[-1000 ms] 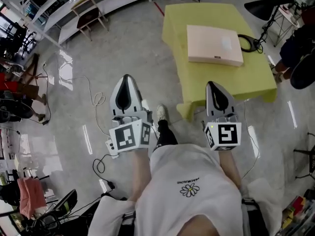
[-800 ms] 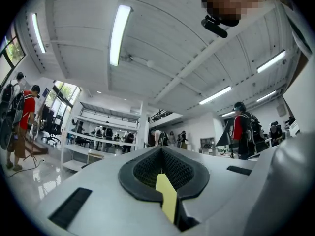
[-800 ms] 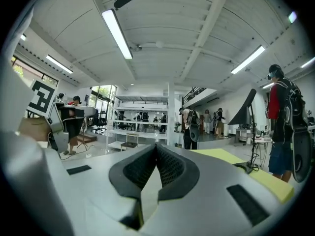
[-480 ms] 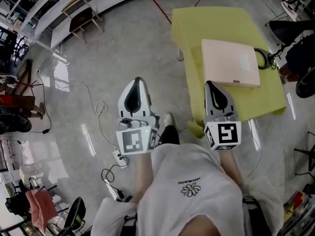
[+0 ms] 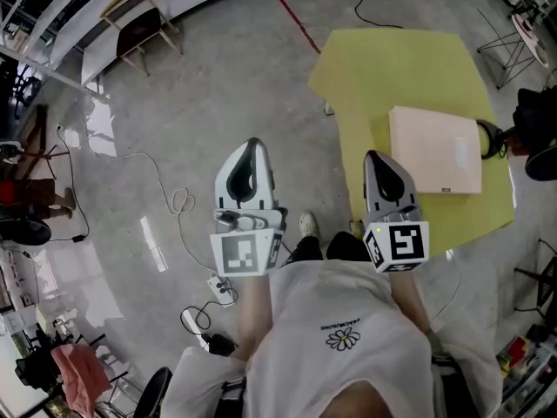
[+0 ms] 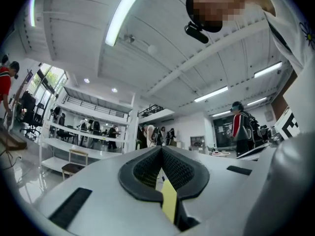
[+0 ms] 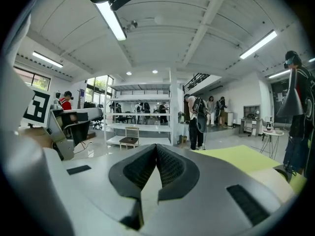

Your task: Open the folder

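Head view looked steeply down on a workshop floor, with a wooden chair (image 5: 139, 20) at the far left and a white cable (image 5: 174, 203) trailing across the concrete nearer in. Next came the left gripper (image 5: 252, 151), held out level over bare floor with its jaws pressed together on nothing, probably just being carried because no work lay under it. To its right, the right gripper (image 5: 376, 159) was likewise closed and empty, and it sat over the near left edge of the table (image 5: 392, 68) draped in yellow cloth. This seemed to be an approach posture, with both tools parked ahead of the body. The pale pink folder (image 5: 435, 151) lay flat and closed on the right part of that cloth. It was beyond and to the right of the right gripper, clear of both tools and not yet touched. A black looped item (image 5: 493, 138) rested just beside its right edge.
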### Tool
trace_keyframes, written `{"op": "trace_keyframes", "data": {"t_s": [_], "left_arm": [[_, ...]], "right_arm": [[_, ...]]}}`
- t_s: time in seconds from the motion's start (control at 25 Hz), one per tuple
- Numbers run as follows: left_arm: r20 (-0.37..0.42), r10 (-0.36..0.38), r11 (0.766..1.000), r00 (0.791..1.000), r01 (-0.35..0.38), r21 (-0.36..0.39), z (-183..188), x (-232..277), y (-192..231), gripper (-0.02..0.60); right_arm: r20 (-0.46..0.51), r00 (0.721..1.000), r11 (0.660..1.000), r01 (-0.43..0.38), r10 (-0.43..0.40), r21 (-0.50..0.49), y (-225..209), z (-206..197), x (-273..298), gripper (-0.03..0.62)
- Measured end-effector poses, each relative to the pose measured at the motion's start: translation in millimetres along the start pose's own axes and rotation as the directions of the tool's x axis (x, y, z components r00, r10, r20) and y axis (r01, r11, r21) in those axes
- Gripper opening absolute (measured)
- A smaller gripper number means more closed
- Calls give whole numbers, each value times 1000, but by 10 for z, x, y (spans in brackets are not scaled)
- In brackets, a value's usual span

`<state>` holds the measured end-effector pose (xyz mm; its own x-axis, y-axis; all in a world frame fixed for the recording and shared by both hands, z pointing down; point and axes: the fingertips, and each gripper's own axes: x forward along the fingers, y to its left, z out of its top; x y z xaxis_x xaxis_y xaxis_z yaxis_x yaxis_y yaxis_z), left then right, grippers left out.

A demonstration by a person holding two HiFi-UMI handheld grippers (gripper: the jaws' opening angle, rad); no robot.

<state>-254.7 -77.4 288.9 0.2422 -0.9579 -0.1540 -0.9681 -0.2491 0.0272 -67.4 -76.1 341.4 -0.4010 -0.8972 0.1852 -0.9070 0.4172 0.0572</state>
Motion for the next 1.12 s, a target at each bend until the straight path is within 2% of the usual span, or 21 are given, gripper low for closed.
{"op": "trace_keyframes", "data": {"t_s": [0.16,0.28,0.56,0.72,0.92,1.0,1.12], "left_arm": [[-36,12,999,999,-14,-33,-235,192,213,14],[-38,-4,1000,999,5,4,-298,312,161,14],[10,-90,993,996,89,80,-80,653,-64,14],[9,-153,987,988,152,50,15,771,-350,14],[24,-295,952,955,291,97,20,1020,-914,14],[44,-360,928,932,353,115,-67,1108,-1144,14],[32,-456,887,889,452,93,-182,1323,-1421,14]], "right_arm": [[-21,1000,1000,-7,7,-7,16,-33,223,13],[-8,1000,1000,5,-5,-3,-130,-24,296,12],[53,998,999,43,-44,20,-372,161,428,14],[67,995,997,68,-70,39,-482,176,369,12],[89,980,980,166,-176,112,-902,14,224,12],[85,967,963,228,-242,145,-1101,-148,88,13],[62,943,927,308,-327,215,-1337,-288,-89,12]]}}
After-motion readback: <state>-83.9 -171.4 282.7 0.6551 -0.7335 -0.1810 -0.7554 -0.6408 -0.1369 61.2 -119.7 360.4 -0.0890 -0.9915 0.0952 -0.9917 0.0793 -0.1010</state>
